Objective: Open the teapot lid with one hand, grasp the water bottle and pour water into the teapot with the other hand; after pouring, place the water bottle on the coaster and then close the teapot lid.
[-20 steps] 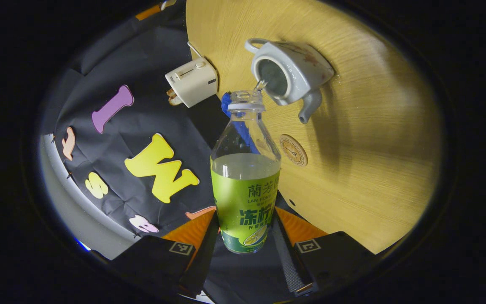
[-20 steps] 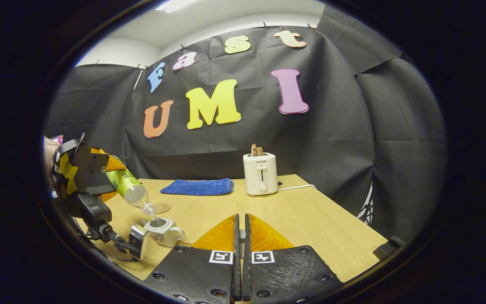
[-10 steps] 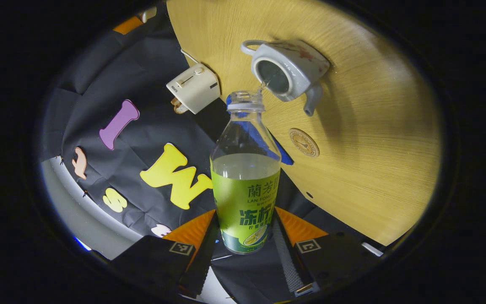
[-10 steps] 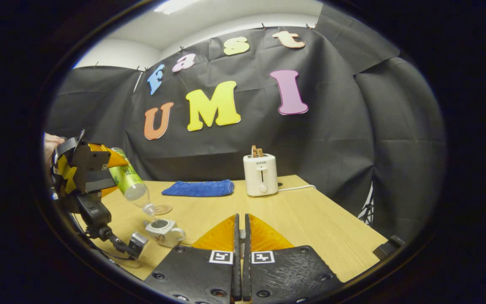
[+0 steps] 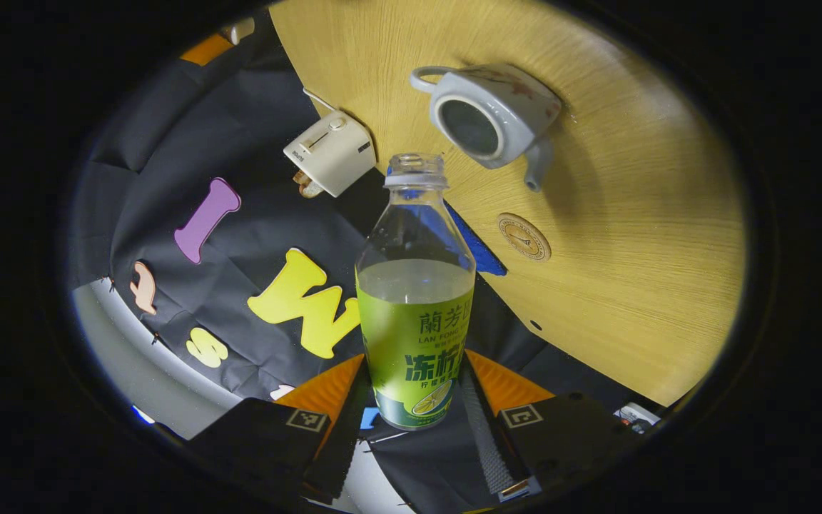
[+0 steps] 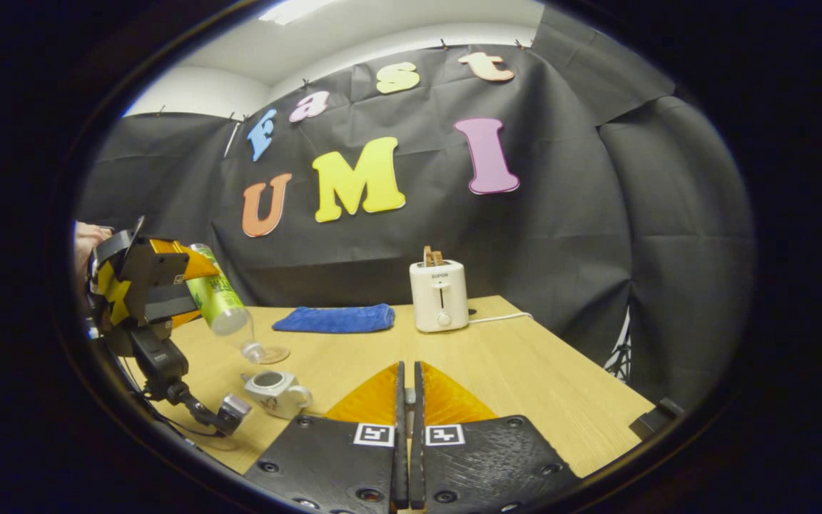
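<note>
Water no longer runs from the bottle (image 5: 415, 300), whose open neck has drawn back from the teapot's (image 5: 491, 118) mouth since a second ago. The left gripper (image 5: 417, 400) pinches the clear plastic bottle at its green-labelled base, both fingers (image 5: 336, 389) pressing it; liquid sits level with the label's top edge. From the right gripper view the bottle (image 6: 220, 303) hangs tilted, neck down, above the lidless white ceramic teapot (image 6: 275, 391) on the wood-grain table (image 6: 525, 371). A round coaster (image 5: 524, 237) lies near the spout (bare). The right gripper (image 6: 407, 457) has its fingers pressed together; what they hold cannot be told. A blue cloth (image 6: 336, 318) and white toaster (image 6: 439, 295) stand behind.
</note>
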Demonstrator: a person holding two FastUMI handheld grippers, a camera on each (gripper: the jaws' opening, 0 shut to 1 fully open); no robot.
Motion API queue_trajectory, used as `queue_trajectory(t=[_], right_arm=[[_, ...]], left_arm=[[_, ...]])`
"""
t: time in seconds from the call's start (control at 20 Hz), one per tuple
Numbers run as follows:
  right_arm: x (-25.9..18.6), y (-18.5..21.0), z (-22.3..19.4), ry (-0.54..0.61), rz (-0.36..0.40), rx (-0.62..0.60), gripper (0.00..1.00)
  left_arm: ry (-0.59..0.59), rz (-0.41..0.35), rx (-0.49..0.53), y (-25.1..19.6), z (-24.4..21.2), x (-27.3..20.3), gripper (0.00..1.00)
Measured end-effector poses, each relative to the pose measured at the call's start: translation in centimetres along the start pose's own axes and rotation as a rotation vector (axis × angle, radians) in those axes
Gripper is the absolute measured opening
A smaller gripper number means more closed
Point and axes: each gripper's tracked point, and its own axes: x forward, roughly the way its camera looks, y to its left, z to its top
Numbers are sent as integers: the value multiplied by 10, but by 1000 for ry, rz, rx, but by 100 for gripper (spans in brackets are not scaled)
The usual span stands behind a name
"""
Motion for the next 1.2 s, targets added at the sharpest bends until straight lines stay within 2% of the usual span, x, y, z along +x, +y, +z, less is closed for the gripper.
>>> queue_trajectory(t=[0.3, 0.35, 0.4, 0.5, 0.65, 0.7, 0.75, 0.85, 0.9, 0.95, 1.2], right_arm=[[-1, 0, 1, -3, -7, -3, 1], [-1, 0, 3, -3, -9, -2, 1], [-1, 0, 2, -3, -11, 0, 1], [-2, -1, 4, -3, -18, 0, 1], [-3, 1, 5, -1, -26, 6, 1], [-3, 3, 6, 1, -24, 10, 1], [-3, 6, 7, 0, -24, 12, 1], [-3, 9, 10, -2, -23, 7, 1], [-3, 11, 11, -4, -23, 3, 1], [-3, 14, 13, -5, -22, 2, 1], [-1, 36, 17, -3, 2, -12, 1]], left_arm=[[-19, -31, -72, -11, 2, 3, 73], [-28, -47, -103, -15, 3, 3, 73], [-41, -95, -163, -27, 4, 3, 73], [-62, -202, -319, -51, 8, 2, 73], [-84, -306, -526, -73, 14, -5, 73], [-92, -335, -601, -78, 16, -8, 69], [-105, -358, -683, -83, 17, -10, 74], [-129, -410, -897, -93, 20, -15, 73], [-135, -437, -1024, -96, 21, -17, 69], [-140, -453, -1146, -100, 19, -19, 74], [-158, -469, -1650, -107, 25, -25, 74]])
